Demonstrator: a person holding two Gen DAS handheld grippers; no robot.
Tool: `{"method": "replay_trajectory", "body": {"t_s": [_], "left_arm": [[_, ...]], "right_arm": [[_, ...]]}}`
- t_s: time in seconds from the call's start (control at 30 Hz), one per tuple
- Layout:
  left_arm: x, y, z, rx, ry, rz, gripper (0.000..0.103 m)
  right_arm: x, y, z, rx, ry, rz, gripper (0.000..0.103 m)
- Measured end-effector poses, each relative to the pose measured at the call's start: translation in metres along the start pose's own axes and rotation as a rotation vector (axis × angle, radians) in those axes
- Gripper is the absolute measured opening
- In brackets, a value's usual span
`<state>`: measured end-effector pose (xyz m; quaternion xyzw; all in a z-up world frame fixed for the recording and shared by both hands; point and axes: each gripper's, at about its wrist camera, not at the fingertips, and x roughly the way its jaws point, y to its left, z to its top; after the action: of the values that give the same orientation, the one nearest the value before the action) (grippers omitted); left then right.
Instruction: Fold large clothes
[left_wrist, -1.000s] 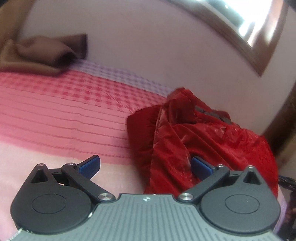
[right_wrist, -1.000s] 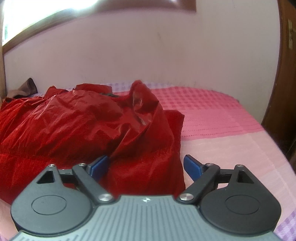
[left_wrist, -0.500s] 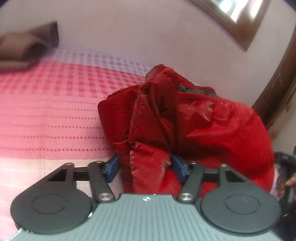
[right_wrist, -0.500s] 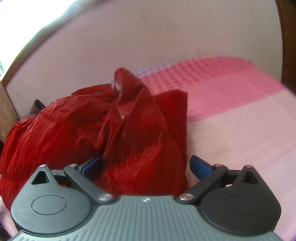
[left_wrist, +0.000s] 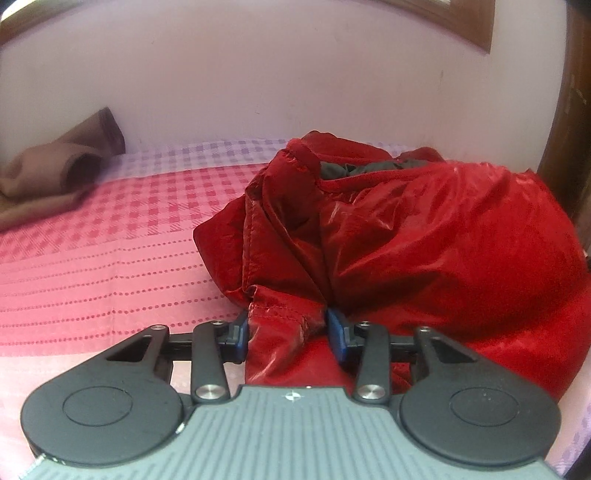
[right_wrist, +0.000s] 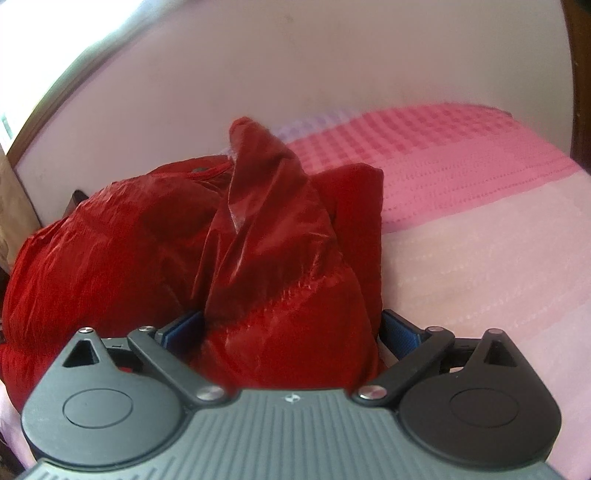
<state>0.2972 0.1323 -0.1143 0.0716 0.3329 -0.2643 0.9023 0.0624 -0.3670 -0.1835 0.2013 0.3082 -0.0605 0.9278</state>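
Jaws of the left gripper (left_wrist: 287, 332) are pinched onto a stitched hem of the red jacket (left_wrist: 424, 236); the right gripper (right_wrist: 291, 328) stands wide, fabric bunched between its jaws but not clamped. Puffy, light and slick, it will likely slide and spring back, so hems and seams give the surest hold. It lies heaped on the pink bed (left_wrist: 92, 266), brown cloth (left_wrist: 55, 173) beyond.

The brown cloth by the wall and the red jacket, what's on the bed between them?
Nothing but bare pink checked bedspread between the brown cloth and the red jacket, seen in the left wrist view.
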Motion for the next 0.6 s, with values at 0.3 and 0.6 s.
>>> {"method": "replay_trajectory", "body": {"t_s": [0.3,0.6], "left_arm": [[0.0,0.006,-0.002,-0.017,-0.004,-0.024,0.05],[0.007,0.053,-0.009,-0.137,0.033,-0.162,0.103]], "right_arm": [[0.005,-0.001,0.001,-0.012,0.013,0.012,0.102],[0.009,-0.003,0.005,-0.031,0.027,0.036,0.102]]}}
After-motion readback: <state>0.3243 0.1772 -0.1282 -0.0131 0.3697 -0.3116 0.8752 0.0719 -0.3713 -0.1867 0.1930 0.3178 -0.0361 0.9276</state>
